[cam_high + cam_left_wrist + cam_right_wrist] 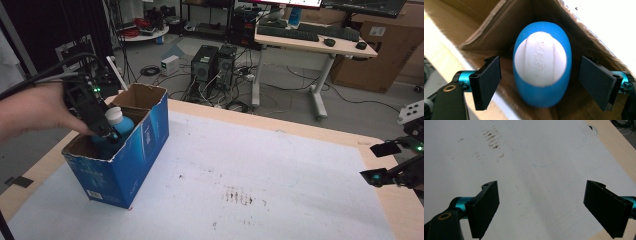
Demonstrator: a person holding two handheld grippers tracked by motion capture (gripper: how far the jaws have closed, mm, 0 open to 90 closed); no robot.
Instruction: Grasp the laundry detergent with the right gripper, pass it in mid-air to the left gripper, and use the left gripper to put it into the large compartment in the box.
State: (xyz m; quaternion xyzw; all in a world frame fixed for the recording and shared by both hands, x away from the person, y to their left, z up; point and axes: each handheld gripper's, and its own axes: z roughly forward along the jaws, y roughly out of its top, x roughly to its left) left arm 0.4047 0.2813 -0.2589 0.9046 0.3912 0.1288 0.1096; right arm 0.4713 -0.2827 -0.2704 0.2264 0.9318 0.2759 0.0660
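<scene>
A blue bottle [121,125] with a white cap stands upright inside an open blue cardboard box [137,155] at the table's left. My left gripper [107,134] reaches down into the box, held by a hand. In the left gripper view the bottle [541,65] sits between the two black pads [487,80] with a gap on each side, so the left gripper [541,85] is open around it. My right gripper [382,162] hovers at the table's right edge, and in its own view this gripper [544,207] is open over the white mat with nothing between its jaws.
A white mat [260,165] covers the wooden table, with a patch of brown stains [240,196] near the middle front. The brown stains [491,137] also lie ahead of the right gripper. Beyond the table stand computer towers [215,62] and a desk [320,45] with keyboards.
</scene>
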